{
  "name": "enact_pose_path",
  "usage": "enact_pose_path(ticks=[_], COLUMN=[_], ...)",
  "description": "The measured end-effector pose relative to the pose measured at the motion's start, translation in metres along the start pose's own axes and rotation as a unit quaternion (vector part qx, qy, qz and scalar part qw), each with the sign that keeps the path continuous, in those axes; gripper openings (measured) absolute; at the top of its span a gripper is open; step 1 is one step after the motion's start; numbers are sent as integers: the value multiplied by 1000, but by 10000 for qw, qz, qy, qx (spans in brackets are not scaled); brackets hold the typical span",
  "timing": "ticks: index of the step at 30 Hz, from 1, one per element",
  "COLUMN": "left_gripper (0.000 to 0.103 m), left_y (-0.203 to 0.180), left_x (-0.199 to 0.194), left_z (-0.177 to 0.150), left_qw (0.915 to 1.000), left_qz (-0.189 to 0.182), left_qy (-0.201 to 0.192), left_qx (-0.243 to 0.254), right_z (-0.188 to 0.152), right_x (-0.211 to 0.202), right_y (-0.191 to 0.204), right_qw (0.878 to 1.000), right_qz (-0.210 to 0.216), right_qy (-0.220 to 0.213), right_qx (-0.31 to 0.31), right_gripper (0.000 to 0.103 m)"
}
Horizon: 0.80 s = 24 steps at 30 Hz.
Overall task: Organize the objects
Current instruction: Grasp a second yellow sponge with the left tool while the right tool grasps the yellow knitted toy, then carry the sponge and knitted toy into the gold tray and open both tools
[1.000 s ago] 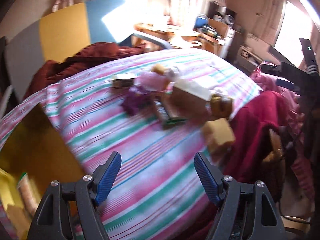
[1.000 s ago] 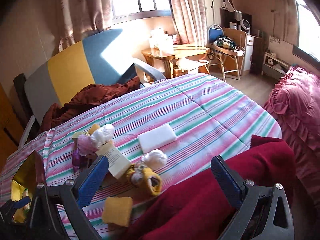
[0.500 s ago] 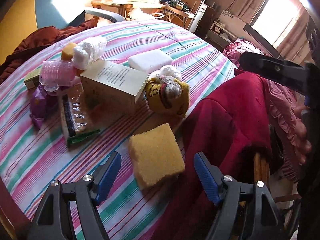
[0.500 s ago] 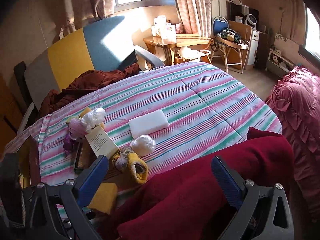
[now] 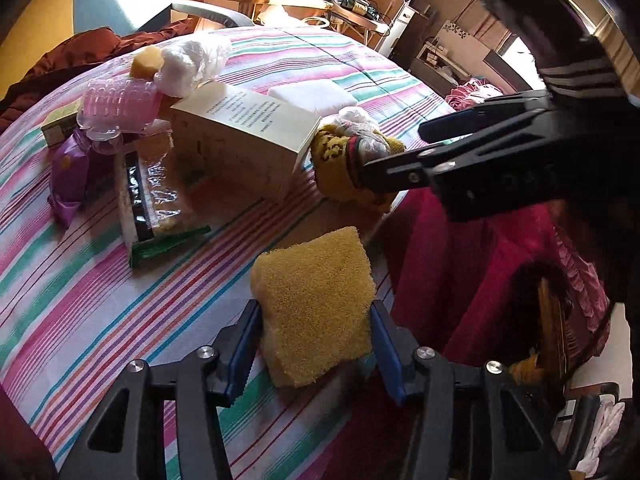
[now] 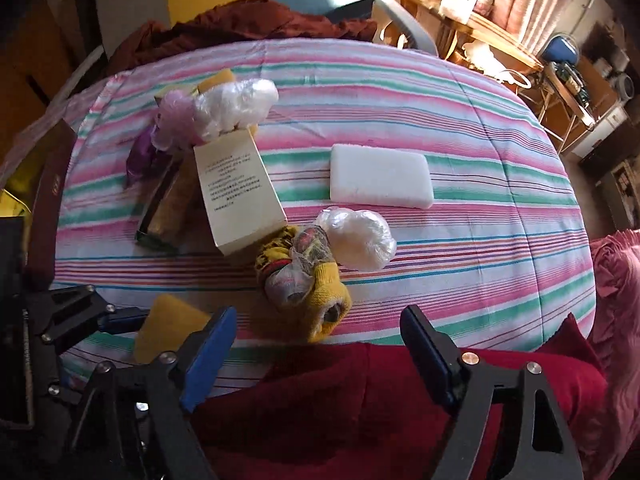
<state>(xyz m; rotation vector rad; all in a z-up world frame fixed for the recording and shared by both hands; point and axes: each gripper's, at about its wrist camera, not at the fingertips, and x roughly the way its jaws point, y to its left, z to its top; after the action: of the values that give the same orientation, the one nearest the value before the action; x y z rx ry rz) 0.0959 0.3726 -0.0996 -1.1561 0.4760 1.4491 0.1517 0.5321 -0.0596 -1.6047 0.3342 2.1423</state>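
A yellow sponge [image 5: 316, 308] lies near the front edge of the striped bedspread [image 5: 80, 300]. My left gripper [image 5: 314, 320] straddles it, jaws closing, and both blue pads touch its sides. The same sponge [image 6: 168, 328] and the left gripper [image 6: 116, 320] show at the lower left of the right wrist view. A yellow sock bundle [image 6: 304, 276] wrapped in clear plastic lies just ahead of my right gripper [image 6: 320, 356]. Its jaws are closing, the bundle's near end sits between the fingertips, and the pads are clear of it. In the left wrist view the right gripper [image 5: 400, 148] hangs over that bundle [image 5: 340, 156].
A cream box [image 6: 236, 184], a white foam block [image 6: 380, 176] and a bagged white ball [image 6: 360, 244] lie further back. A pink plastic piece [image 5: 116, 104], a purple packet [image 5: 68, 176] and a clear packet [image 5: 152, 200] lie left. A red blanket [image 6: 360, 408] covers the near edge.
The left gripper came down over the yellow sponge and its jaws narrowed onto it. The right gripper tipped downward toward the sock bundle and its jaws narrowed.
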Motion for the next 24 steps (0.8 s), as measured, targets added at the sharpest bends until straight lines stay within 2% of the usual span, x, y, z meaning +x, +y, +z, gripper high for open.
enact_pose_path(ticks=[5,6,7,9,10,13,19,21,24], left_gripper=[54,54,54,54,54,54,54,54,54], left_y=[13,15,17,22,23,28,47,55,73], left_x=[-20,-23,-27,-37,-40,-50,-83,-99,-127], left_z=[-13,-16,-19,-26,-27,-32,-42,-47,-59], left_qw=[9998,9997,9996,9993,9992,9985,9939,9906,9830], left_qz=[19,29,36,73,83,74,184,294,513], left_qy=[-176,-198,-226,-299,-329,-442,-832,-1030,-1320], left_qx=[-132,-153,-174,-211,-224,-330,-698,-846,-1172], right_z=[19,21,21,18,15,5,-20,-22,-12], right_x=[33,38,43,46,43,21,-46,-65,-78], right_y=[8,10,12,14,14,11,8,18,58], right_qw=[9977,9970,9962,9957,9961,9983,9993,9974,9931], right_qz=[-77,-44,10,-68,-91,-98,41,259,558], right_qy=[611,685,756,797,747,469,-370,-661,-955], right_qx=[-296,-362,-425,-458,-465,-333,-64,-115,-391], right_gripper=[80,67,46,40,36,36,36,36,36])
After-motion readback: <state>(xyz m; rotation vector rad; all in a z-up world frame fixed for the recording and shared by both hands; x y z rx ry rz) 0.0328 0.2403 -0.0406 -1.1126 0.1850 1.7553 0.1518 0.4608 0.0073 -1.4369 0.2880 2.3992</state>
